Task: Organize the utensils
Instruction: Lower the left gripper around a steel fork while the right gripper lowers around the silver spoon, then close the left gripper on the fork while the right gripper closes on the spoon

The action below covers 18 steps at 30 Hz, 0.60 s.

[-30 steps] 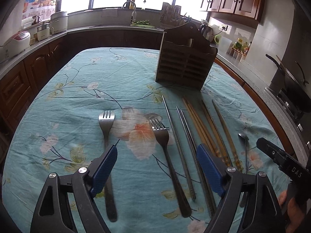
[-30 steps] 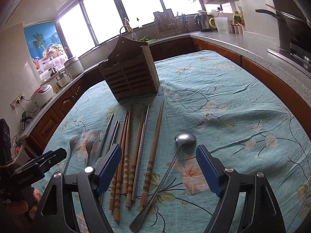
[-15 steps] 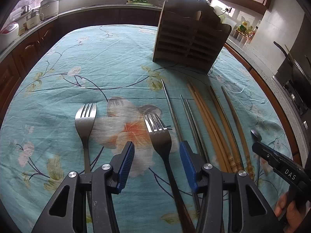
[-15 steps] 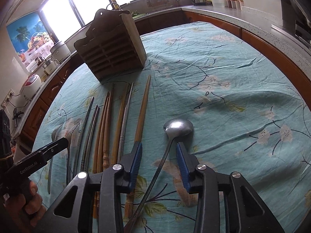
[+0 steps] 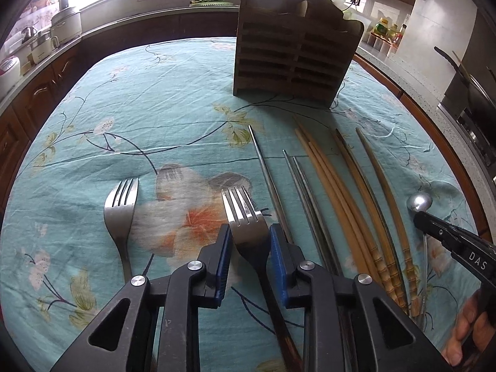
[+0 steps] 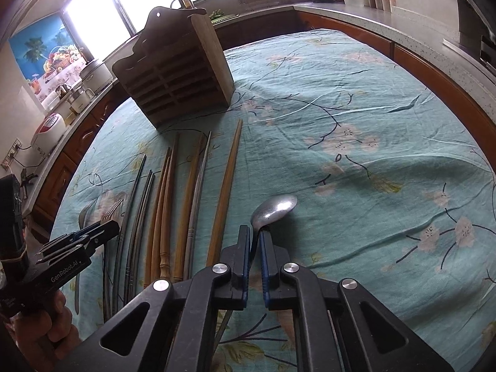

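My left gripper [image 5: 247,238] is shut on the neck of a steel fork [image 5: 243,209] that lies on the teal floral cloth. A second fork [image 5: 119,209] lies to its left. My right gripper [image 6: 254,237] is shut on the neck of a steel spoon [image 6: 276,207], whose bowl [image 5: 419,202] shows at the right of the left wrist view. Between them lie metal chopsticks [image 5: 269,183] and several wooden chopsticks [image 5: 341,192]. A brown wooden utensil holder [image 5: 294,59] stands upright at the back; it also shows in the right wrist view [image 6: 176,71].
The table [image 6: 356,124] carries a wrinkled teal cloth. A kitchen counter [image 6: 403,31] rings it, with a kettle and jars at the back right and rice cookers [image 5: 65,28] at the left. A stove with a pan [image 5: 465,93] is at the right.
Both grippers moved forward and down and closed: the left onto the middle fork's neck, the right onto the spoon's neck. The utensils still lie on the cloth.
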Available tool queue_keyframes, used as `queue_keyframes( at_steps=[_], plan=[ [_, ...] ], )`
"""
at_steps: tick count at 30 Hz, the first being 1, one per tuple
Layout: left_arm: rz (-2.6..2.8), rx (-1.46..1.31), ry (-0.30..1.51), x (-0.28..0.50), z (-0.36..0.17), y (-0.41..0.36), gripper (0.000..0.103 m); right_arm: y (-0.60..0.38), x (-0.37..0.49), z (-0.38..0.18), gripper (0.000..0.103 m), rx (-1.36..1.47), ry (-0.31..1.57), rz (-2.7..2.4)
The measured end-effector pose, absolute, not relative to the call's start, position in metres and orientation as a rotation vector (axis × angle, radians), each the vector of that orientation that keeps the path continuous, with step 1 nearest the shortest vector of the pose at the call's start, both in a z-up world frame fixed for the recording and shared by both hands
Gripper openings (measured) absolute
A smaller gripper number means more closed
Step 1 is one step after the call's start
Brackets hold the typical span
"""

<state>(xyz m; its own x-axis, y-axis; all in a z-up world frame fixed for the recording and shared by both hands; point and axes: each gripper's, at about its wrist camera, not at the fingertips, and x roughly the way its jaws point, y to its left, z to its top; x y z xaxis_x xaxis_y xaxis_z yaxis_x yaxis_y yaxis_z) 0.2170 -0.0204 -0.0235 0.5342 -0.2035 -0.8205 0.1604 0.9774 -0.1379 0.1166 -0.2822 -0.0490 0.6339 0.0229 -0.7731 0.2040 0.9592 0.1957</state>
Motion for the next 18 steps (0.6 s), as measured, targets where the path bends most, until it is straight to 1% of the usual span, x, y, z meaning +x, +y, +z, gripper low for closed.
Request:
queue_keyframes(
  at_steps=[10, 18],
  plan=[
    [-0.265, -0.133, 0.897, 0.19, 0.013, 0.012, 0.022, -0.269, 0.119, -0.024, 0.002, 0.273, 0.82, -0.038],
    [-0.295, -0.193, 0.819, 0.164, 0.044, 0.033, 0.022, -0.259, 0.113, 0.011, 0.002, 0.267, 0.743, 0.009]
  ],
)
